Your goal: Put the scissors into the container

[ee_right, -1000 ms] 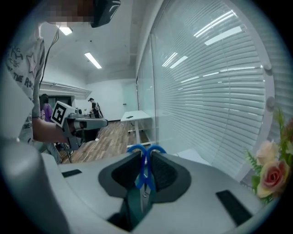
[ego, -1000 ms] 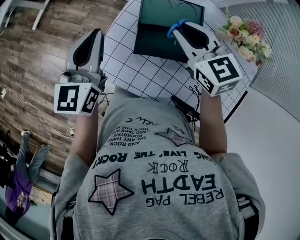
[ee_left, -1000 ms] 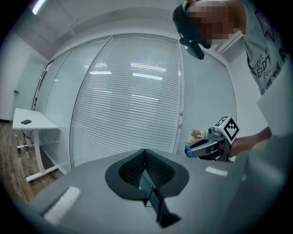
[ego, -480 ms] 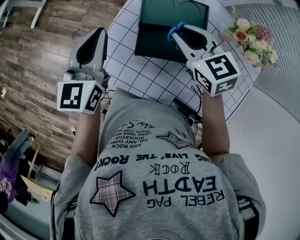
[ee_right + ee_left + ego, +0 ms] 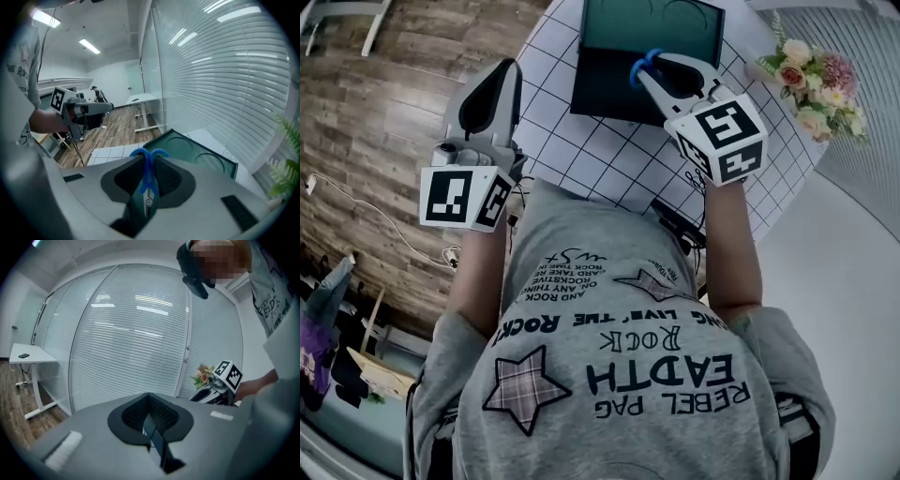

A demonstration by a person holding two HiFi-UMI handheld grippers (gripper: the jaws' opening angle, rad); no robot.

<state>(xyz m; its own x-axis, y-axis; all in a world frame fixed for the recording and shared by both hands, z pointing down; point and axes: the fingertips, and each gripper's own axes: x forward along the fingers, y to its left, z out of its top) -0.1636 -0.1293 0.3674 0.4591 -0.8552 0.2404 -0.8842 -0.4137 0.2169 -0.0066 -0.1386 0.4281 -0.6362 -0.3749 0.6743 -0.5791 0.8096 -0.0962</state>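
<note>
The scissors [image 5: 641, 67] have blue handles, and my right gripper [image 5: 651, 73] is shut on them. The handle loops [image 5: 149, 158] stick out past the fingertips while the blades run back between the pads. They hang over the near wall of the dark green container [image 5: 619, 92], an open box whose floor [image 5: 197, 152] carries two round outlines. My left gripper [image 5: 499, 73] is held off the table's left edge, over the wooden floor. It is shut with nothing in it, its pads [image 5: 157, 416] meeting in the middle.
The container stands on a round white table with a grid-pattern cloth [image 5: 581, 155]. A bunch of flowers [image 5: 820, 80] stands at the table's right rim. A black device with cables [image 5: 675, 220] lies at the near edge. A white desk [image 5: 28, 357] stands by the blinds.
My right gripper has sunk and tipped further down with the scissors, closer to the container's near wall. The left gripper has dropped a little.
</note>
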